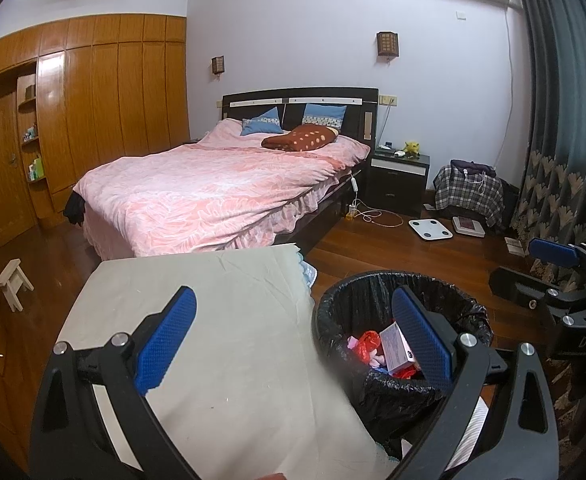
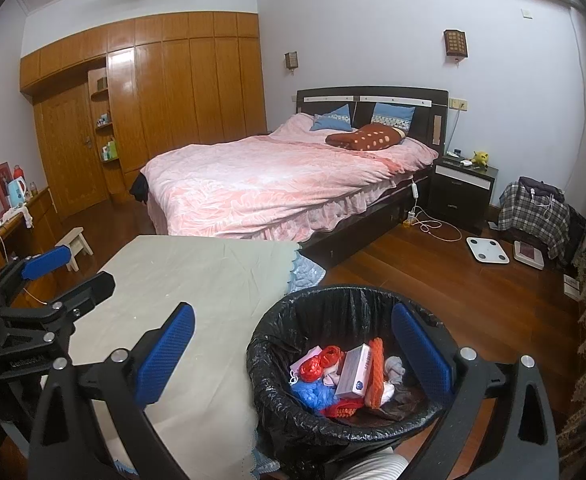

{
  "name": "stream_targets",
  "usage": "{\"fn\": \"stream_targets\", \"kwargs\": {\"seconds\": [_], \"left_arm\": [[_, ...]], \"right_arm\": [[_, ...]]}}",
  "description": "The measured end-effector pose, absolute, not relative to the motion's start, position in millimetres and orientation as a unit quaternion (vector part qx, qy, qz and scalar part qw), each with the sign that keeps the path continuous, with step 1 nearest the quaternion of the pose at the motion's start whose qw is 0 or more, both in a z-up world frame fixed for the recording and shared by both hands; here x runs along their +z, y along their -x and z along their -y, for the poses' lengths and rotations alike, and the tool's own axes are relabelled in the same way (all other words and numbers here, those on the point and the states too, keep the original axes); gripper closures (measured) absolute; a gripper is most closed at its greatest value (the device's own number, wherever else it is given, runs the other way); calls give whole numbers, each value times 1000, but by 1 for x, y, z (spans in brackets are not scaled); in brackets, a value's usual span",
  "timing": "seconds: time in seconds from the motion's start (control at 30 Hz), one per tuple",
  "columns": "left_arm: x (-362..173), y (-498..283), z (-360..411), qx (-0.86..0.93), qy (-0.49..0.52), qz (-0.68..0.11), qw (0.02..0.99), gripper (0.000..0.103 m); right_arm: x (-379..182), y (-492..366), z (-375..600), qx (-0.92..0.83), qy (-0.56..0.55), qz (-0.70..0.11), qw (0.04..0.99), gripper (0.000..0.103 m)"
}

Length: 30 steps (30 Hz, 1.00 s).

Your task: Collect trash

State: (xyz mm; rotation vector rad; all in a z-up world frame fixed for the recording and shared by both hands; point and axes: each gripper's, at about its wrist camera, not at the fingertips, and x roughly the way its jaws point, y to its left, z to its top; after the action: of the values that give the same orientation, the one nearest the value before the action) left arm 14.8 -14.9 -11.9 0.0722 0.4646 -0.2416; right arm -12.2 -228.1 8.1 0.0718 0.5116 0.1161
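A black-lined trash bin [image 2: 277, 364] stands on the floor right of a cloth-covered table [image 2: 197, 280]. Inside lie a small white box [image 2: 353, 372], red plastic [image 2: 317, 364], blue plastic [image 2: 313, 394], an orange knit piece [image 2: 377, 376] and crumpled tissue. My right gripper [image 2: 293, 344] hovers open over the bin's left rim, nothing between its blue pads. My left gripper [image 1: 293, 328] is open too, above the table edge and the bin [image 1: 333, 320], empty. Each gripper shows at the side of the other's view: the right gripper [image 1: 553, 256] and the left gripper [image 2: 49, 260].
A bed with a pink cover [image 1: 221, 188] stands beyond the table. A dark nightstand [image 1: 399, 178], a white scale [image 1: 430, 229] and a plaid-draped seat [image 1: 469, 192] sit on the wooden floor at right. A small stool [image 1: 13, 280] is at left, beside wooden wardrobes.
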Motion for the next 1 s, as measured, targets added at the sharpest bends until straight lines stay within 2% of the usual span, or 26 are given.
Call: {"fn": "stream_targets", "kwargs": {"seconds": [1.0], "left_arm": [[-9, -15, 15, -119, -36, -230, 965, 7]], "right_arm": [[4, 12, 226, 58, -37, -255, 964, 6]]}}
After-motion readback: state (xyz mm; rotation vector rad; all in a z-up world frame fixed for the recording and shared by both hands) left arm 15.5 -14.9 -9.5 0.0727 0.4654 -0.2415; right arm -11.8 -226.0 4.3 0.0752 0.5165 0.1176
